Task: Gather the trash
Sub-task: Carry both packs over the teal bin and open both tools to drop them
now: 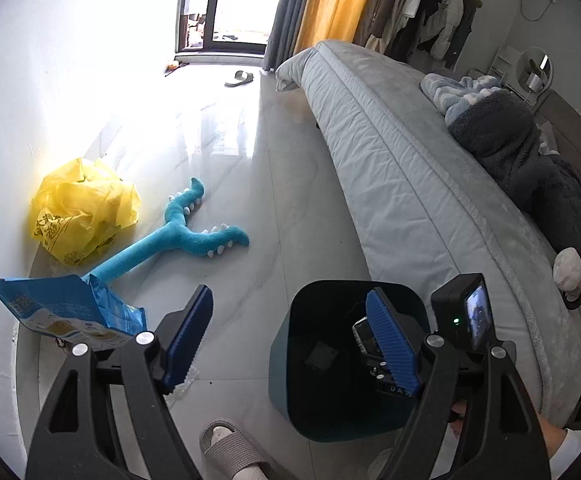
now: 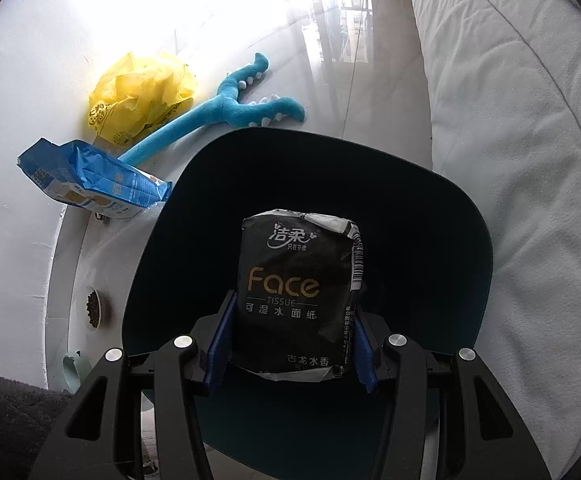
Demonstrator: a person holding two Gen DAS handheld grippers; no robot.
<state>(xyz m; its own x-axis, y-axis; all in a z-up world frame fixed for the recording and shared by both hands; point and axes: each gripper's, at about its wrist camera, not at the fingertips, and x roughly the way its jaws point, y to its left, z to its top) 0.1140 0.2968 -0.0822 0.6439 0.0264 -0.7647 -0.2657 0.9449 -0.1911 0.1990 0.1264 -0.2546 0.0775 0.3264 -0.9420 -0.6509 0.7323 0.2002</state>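
Right gripper [image 2: 290,344] clamped on black plastic tissue pack [image 2: 298,296], poised over open dark teal plastic bin [image 2: 470,248] beside grey bed edge. Left gripper [image 1: 290,340] spread apart, empty, above glossy floor.

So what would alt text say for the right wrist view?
Right tongs grip a black tissue pack above a dark bin. On the pale floor behind lie a yellow bag, blue packet and blue plush toy.
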